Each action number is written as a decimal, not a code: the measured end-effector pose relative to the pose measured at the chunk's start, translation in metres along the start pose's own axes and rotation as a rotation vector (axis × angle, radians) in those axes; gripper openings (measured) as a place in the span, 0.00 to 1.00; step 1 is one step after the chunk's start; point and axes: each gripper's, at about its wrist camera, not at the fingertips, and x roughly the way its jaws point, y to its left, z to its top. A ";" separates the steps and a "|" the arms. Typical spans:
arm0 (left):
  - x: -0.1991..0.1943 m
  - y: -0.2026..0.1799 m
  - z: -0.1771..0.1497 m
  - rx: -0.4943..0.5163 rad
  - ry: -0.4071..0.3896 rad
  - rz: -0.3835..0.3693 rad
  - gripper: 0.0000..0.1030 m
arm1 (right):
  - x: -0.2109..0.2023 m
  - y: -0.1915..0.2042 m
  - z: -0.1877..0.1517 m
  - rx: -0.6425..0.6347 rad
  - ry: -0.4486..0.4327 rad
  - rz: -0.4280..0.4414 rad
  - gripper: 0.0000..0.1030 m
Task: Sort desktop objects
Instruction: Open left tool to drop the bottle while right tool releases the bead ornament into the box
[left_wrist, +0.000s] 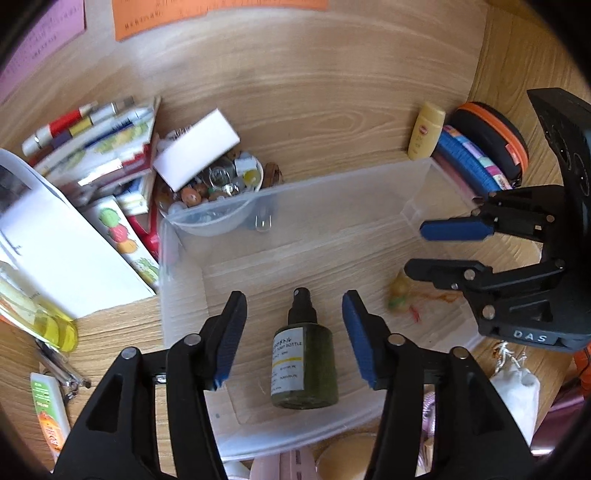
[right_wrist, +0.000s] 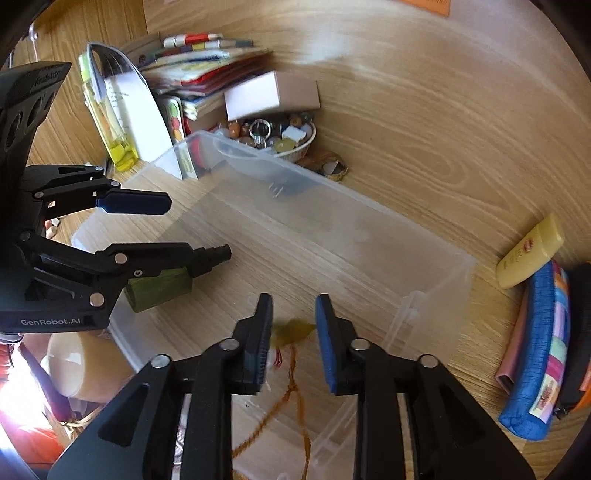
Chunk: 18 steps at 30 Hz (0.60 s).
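1. My wood-grain desk (left_wrist: 332, 92) is cluttered; a clear plastic bin (left_wrist: 369, 206) sits mid-desk, with books and a trinket bowl (left_wrist: 218, 192) off one corner.
2. I judge the sorting is mid-way: the green spray bottle (left_wrist: 304, 363) lies on the bin floor, and a small yellow tasselled charm (right_wrist: 291, 330) lies near the other end.
3. My left tool (left_wrist: 293, 338) hovers over the bottle, jaws wide apart, touching nothing.
4. My right tool (right_wrist: 293, 341) is also parted, straddling the charm; whether it touches is unclear.
5. Next: lift clear and pick another loose item, perhaps the yellow tube (left_wrist: 426, 131).
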 end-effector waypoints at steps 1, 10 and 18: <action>-0.004 -0.001 0.000 0.002 -0.008 0.002 0.53 | -0.005 0.000 0.000 0.000 -0.010 -0.007 0.36; -0.049 -0.011 -0.009 0.023 -0.109 0.052 0.78 | -0.057 0.009 -0.005 0.004 -0.116 -0.089 0.67; -0.086 -0.020 -0.018 0.020 -0.194 0.094 0.92 | -0.106 0.021 -0.018 0.006 -0.198 -0.154 0.80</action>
